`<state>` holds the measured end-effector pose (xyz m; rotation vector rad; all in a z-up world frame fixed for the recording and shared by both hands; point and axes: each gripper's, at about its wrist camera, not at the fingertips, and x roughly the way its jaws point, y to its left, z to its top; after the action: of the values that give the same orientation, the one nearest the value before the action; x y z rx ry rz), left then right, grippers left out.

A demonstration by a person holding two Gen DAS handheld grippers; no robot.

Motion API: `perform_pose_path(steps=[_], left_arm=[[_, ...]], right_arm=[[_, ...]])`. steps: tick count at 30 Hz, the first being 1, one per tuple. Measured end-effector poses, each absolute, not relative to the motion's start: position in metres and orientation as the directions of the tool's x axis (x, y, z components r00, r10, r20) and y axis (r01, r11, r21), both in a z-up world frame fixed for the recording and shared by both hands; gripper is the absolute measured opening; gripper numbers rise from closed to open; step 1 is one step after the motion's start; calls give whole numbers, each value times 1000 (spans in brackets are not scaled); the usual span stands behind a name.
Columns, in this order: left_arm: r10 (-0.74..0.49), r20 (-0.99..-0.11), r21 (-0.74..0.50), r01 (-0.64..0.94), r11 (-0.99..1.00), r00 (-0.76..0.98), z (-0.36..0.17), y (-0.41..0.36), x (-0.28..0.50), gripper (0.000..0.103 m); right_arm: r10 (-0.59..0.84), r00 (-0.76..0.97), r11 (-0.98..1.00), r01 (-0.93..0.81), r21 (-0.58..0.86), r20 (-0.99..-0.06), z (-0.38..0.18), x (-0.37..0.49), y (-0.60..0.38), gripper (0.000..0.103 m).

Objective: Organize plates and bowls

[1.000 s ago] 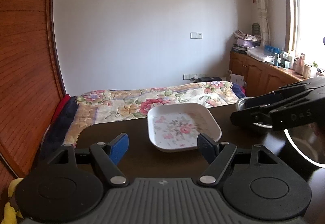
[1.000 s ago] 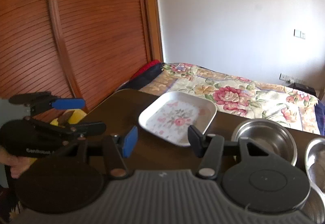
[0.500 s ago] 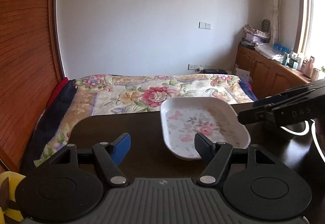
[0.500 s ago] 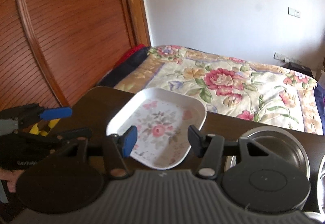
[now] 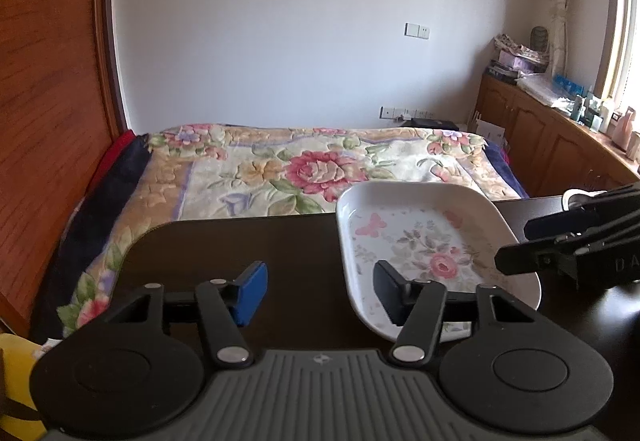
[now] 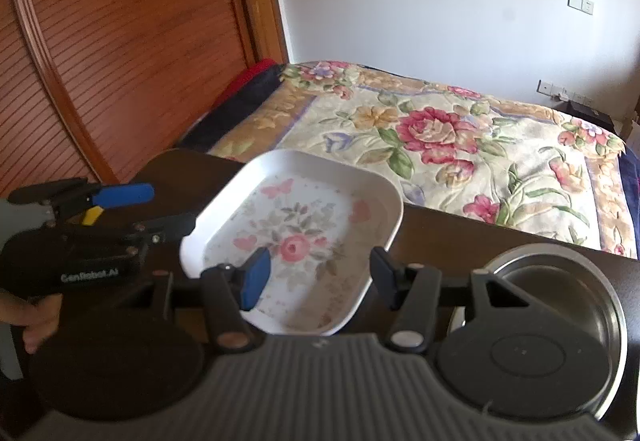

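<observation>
Closing its jaws on nothing, the left gripper (image 5: 318, 291) hovers beside the floral plate (image 5: 420, 241) at the tabletop's (image 5: 240, 241) far edge; from the right wrist, the right gripper (image 6: 316, 277) hangs spread over that plate, steel bowl (image 6: 560, 281) alongside.

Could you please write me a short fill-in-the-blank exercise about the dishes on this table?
1. The white plate bears a ____ pattern.
2. The round bowl beside the plate is made of ____.
3. Both dishes rest on a dark ____.
4. Beyond the table stands a ____ with a flowered cover.

Missing words: floral; metal; table; bed
</observation>
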<state>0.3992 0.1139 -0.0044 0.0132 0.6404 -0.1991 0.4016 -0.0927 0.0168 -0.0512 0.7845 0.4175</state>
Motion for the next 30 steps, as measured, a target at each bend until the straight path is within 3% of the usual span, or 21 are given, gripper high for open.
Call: perform_pose_path(steps=[6, 15, 20, 22, 24, 30], left_arm=[[-211, -617, -102, 189, 977, 758, -12, 116, 412, 72], [-235, -635, -127, 200, 972, 736, -16, 114, 425, 53], [-255, -633, -135, 220, 966, 731, -17, 112, 423, 29], [-238, -632, -125, 206, 971, 738, -17, 111, 420, 29], [-235, -631, -122, 204, 971, 739, -17, 112, 415, 29], [-225, -636, -115, 198, 974, 738, -15, 116, 402, 28]], right_arm=[[319, 630, 928, -360, 97, -708, 12, 408, -94, 56], [315, 598, 929, -352, 112, -737, 2, 417, -91, 56], [311, 586, 927, -362, 102, -748, -6, 421, -90, 56], [306, 588, 927, -362, 95, -749, -7, 421, -89, 49], [291, 594, 930, -358, 77, -750, -8, 421, -88, 34], [288, 605, 929, -364, 64, -743, -8, 415, -88, 23]])
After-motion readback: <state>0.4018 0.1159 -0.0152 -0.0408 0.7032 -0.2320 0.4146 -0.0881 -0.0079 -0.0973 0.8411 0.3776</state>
